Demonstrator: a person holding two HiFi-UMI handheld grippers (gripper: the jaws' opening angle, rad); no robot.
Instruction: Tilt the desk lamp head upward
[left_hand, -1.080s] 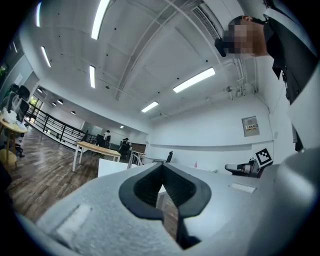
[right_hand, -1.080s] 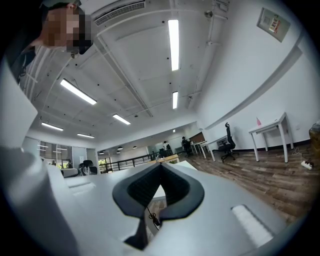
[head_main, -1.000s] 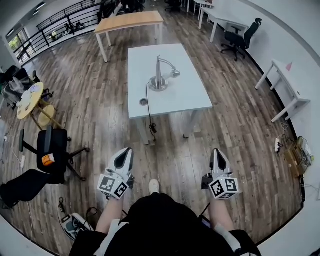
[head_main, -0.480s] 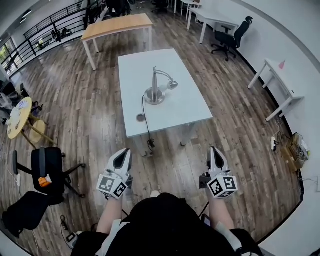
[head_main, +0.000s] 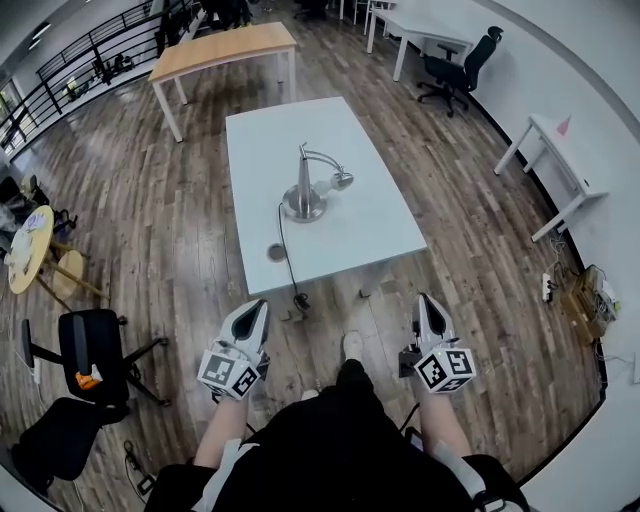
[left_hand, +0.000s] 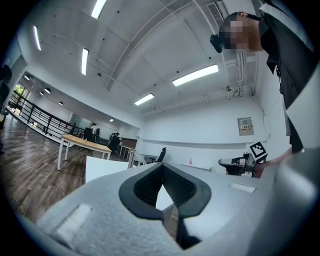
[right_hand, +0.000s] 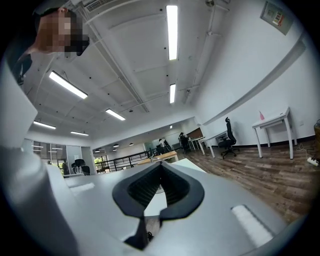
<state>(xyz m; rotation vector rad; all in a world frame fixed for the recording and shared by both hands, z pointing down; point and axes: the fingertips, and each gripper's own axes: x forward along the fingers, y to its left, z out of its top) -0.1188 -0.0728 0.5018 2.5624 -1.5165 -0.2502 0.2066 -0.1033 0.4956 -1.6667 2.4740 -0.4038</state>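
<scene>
Your left gripper (head_main: 256, 306) and right gripper (head_main: 427, 300): jaws together, holding nothing, well short of bench (head_main: 362, 226). Step in, open one, lift lamp head (head_main: 342, 181) gently; pin the base (head_main: 303, 208).

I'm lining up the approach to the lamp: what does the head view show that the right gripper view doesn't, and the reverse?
Head view only: the desk lamp plainly, standing on the white table, its cord trailing off the near edge, with the left gripper and right gripper both short of the table. Right gripper view only: the ceiling lights, and its own jaws up close, shut on nothing. Both: the white table, wooden floor and black office chair.
</scene>
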